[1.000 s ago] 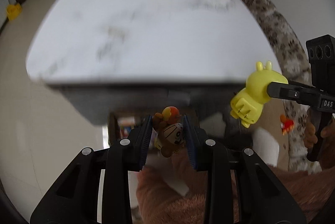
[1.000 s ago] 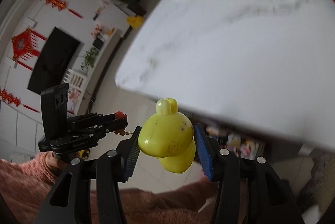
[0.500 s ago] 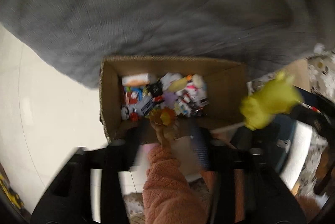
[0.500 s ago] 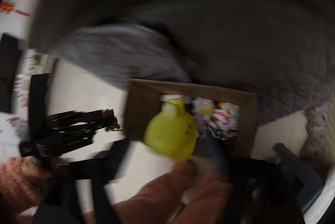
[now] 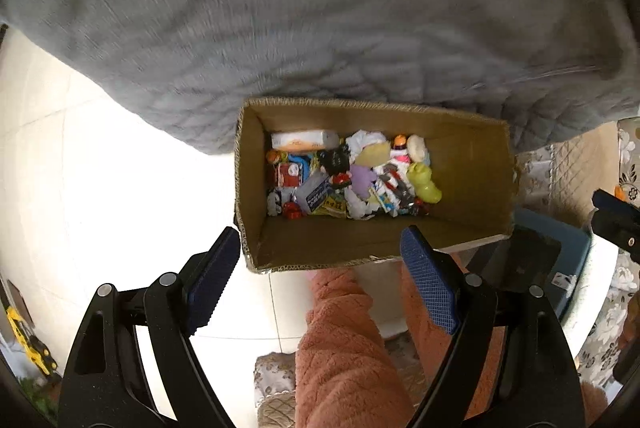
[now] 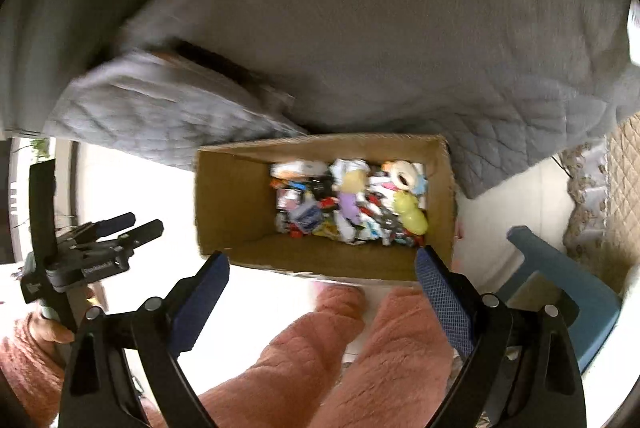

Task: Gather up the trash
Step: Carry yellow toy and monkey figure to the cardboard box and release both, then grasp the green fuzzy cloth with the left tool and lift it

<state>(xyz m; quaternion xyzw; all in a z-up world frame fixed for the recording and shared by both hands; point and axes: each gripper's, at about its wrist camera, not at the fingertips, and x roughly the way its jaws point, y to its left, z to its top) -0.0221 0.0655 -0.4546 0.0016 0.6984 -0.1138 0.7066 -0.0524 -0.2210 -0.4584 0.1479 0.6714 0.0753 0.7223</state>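
Observation:
An open cardboard box (image 5: 472, 163) stands on the floor below me, filled with several wrappers and small toys. The yellow pig toy (image 5: 425, 181) lies at its right end; it also shows in the right wrist view (image 6: 409, 211). My left gripper (image 5: 320, 276) is open and empty above the box's near edge. My right gripper (image 6: 322, 292) is open and empty above the box (image 6: 236, 203). The left gripper also shows in the right wrist view (image 6: 120, 228) at the left, jaws apart. I cannot pick out the small monkey toy among the trash.
A grey quilted cloth (image 5: 320, 11) hangs down behind the box. My legs in pink fleece (image 5: 344, 348) stand just before the box. A blue stool (image 6: 560, 280) is at the right. White tiled floor (image 5: 100, 187) lies to the left.
Both grippers swung down from the table to over the box and opened. The yellow pig toy and the small monkey toy left the jaws; the pig now lies in the box.

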